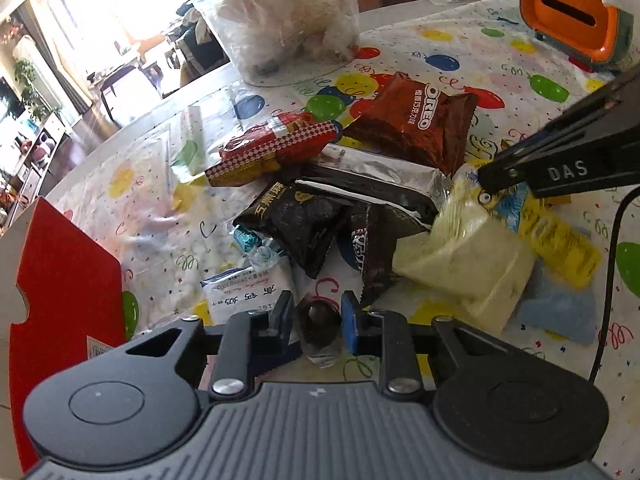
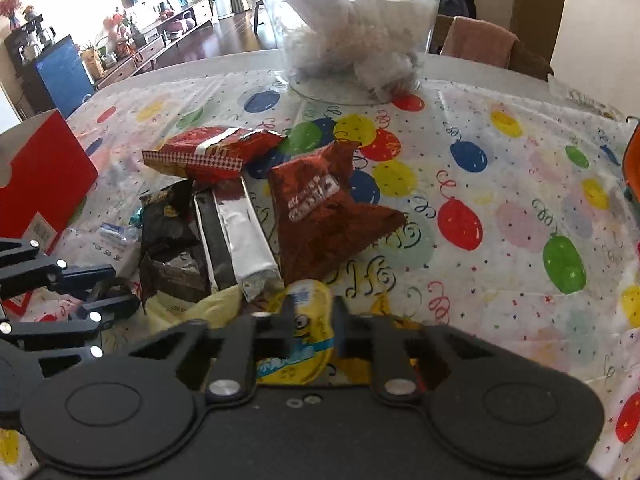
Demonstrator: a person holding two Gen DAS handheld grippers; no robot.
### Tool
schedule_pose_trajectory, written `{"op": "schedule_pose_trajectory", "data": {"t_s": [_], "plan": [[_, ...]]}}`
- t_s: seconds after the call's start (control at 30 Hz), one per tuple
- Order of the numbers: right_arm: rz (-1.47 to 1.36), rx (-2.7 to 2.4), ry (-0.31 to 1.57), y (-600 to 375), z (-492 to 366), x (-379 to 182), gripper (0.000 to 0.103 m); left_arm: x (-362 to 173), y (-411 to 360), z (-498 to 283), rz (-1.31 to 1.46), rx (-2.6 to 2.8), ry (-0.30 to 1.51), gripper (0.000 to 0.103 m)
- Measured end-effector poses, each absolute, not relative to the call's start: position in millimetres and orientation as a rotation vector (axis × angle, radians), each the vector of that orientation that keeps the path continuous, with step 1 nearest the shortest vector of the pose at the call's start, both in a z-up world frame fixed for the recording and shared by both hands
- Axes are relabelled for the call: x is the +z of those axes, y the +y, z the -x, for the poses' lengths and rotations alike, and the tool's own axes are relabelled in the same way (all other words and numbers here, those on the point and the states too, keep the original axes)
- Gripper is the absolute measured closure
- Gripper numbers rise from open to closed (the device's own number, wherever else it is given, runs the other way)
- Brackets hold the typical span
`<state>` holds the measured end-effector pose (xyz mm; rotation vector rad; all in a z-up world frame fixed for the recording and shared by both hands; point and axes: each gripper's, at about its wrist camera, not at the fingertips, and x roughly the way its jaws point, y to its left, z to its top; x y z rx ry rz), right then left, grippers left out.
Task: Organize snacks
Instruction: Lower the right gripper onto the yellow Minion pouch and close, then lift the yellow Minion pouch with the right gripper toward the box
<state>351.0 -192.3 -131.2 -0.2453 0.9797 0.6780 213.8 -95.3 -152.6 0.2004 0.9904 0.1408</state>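
A pile of snacks lies on the balloon-print tablecloth [image 1: 460, 56]: a brown Oreo bag [image 1: 416, 124], a red checkered pack [image 1: 272, 148], a silver-and-black pack [image 1: 372, 188], a black bag [image 1: 296, 220] and a pale yellow pack [image 1: 468, 264]. My left gripper [image 1: 317, 318] is shut on a small dark wrapped candy [image 1: 318, 326]. My right gripper [image 2: 311, 318] is shut on the yellow cartoon-print pack [image 2: 308, 320], low over the table. The right gripper also shows in the left wrist view [image 1: 516, 172], at the yellow pack's top. The Oreo bag [image 2: 320, 208] lies just ahead of it.
A red cardboard box [image 1: 68, 304] stands at the left, also in the right wrist view [image 2: 40, 176]. A clear plastic tub [image 1: 296, 20] with white wrappers stands at the back. An orange and green device [image 1: 576, 16] sits at the back right. A blue cloth [image 1: 556, 312] lies under the yellow pack.
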Motion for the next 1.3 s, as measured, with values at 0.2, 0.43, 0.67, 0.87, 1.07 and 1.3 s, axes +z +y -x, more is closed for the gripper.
{"op": "schedule_pose_trajectory", "data": {"t_s": [0.2, 0.43, 0.67, 0.87, 1.07, 1.3], "plan": [[0.234, 0.707, 0.944, -198.2, -347.0, -125.6, 0.099, -144.5, -100.4, -209.0, -0.171, 0.129, 0.970, 0.088], [0.227, 0.736, 0.930, -208.9, -340.3, -118.8, 0.102, -139.5, -103.0, -200.7, -0.134, 0.135, 0.974, 0.089], [0.179, 0.752, 0.927, -224.0, -330.7, -104.4, 0.103, -128.1, -95.9, -187.2, -0.038, 0.148, 0.973, 0.089], [0.146, 0.766, 0.890, -235.4, -321.8, -86.8, 0.103, -115.0, -90.7, -172.4, 0.019, 0.166, 0.962, 0.089], [0.163, 0.783, 0.853, -240.0, -315.6, -72.3, 0.103, -94.3, -86.4, -156.1, 0.051, 0.188, 0.918, 0.089], [0.215, 0.814, 0.823, -229.7, -314.0, -84.8, 0.017, -82.4, -83.5, -142.0, 0.074, 0.211, 0.890, 0.089]]}}
